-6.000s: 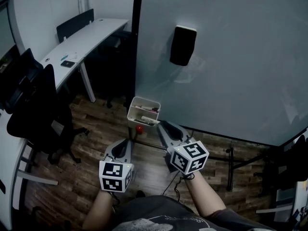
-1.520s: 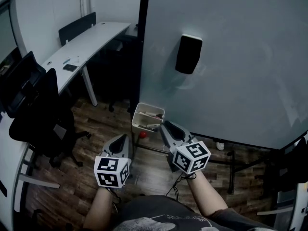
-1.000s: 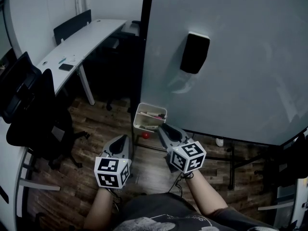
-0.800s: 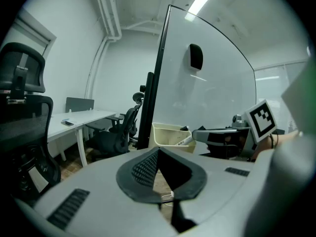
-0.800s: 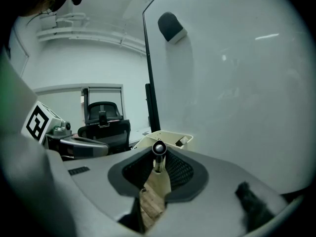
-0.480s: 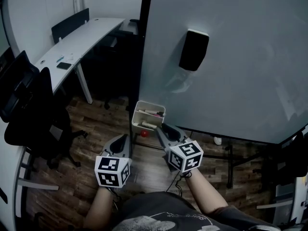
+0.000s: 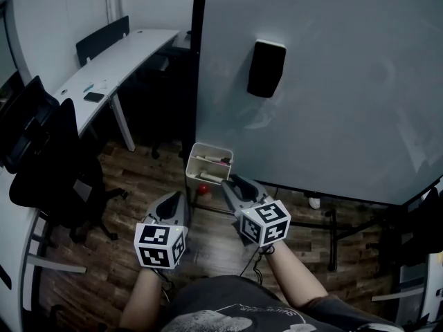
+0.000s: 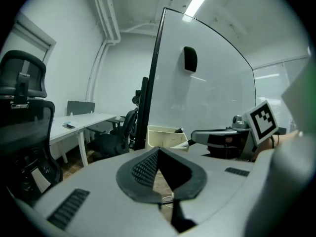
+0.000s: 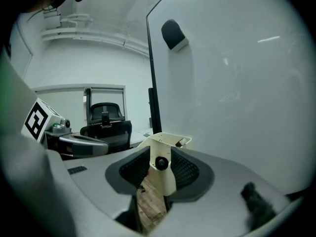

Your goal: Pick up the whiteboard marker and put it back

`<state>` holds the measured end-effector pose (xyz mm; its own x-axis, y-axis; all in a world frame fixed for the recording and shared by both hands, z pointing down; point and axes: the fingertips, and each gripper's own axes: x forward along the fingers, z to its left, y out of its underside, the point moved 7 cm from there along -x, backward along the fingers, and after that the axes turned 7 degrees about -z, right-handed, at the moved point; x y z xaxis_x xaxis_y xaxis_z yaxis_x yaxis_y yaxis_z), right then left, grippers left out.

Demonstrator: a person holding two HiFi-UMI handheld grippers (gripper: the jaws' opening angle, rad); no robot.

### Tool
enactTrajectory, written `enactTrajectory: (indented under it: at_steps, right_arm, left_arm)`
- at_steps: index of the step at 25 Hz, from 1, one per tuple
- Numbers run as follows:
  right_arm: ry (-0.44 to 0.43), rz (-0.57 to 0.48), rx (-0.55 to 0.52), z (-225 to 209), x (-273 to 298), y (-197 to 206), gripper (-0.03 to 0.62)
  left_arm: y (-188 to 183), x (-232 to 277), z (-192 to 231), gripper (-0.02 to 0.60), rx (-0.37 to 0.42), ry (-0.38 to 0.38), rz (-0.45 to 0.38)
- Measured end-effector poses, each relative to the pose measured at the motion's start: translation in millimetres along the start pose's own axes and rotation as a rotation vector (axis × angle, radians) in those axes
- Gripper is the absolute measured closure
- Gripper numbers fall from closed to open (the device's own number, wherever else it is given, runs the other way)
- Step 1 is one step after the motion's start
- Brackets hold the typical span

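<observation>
A white tray [image 7: 211, 146] hangs at the whiteboard's [image 7: 332, 81] lower left corner with a few markers [image 7: 210, 176] lying in it. My right gripper [image 7: 227, 180] sits just below and right of the tray, its jaws opening. In the right gripper view a white-bodied marker [image 9: 161, 163] with a dark round end stands between the pads, leaning toward the right pad, with floor showing on its left. The tray [image 9: 165, 138] is right behind it. My left gripper [image 7: 174, 196] hangs lower left, shut and empty, tips meeting [image 8: 157, 151].
A black eraser [image 7: 266, 68] sticks to the board. A small red thing [image 7: 202, 189] shows under the tray. A long white desk [image 7: 118, 61] and black office chairs [image 7: 48, 164] stand at the left. The board's stand legs [image 7: 332, 227] cross the wood floor.
The head view has swung slightly from frame to frame. Both grippers keep their places just below the tray. No jaw movement is clear in the head view.
</observation>
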<state>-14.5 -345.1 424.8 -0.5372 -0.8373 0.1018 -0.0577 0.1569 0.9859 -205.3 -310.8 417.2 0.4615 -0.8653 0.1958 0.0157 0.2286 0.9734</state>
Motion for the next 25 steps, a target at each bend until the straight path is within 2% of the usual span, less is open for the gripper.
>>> enactTrajectory:
  at_steps: [13, 17, 20, 25]
  right_arm:
    - [0.019, -0.076, -0.003, -15.1, -59.4, -20.3, 0.462]
    - [-0.024, -0.082, 0.007, -16.5, -85.1, -24.0, 0.465]
    - [-0.059, -0.08, -0.001, -13.5, -101.9, -26.1, 0.524]
    - [-0.147, -0.073, -0.039, -1.0, -129.6, -25.9, 0.55]
  left_arm:
    - [-5.3, -22.2, -57.3, 0.568, 0.007, -0.046, -0.027]
    - [-3.3, -32.1, -83.0, 0.569, 0.009, -0.054, -0.024]
    - [-1.0, -40.4, -99.5, 0.569, 0.008, -0.068, -0.023]
    - [2.9, -56.0, -129.7, 0.569, 0.021, -0.078, -0.021]
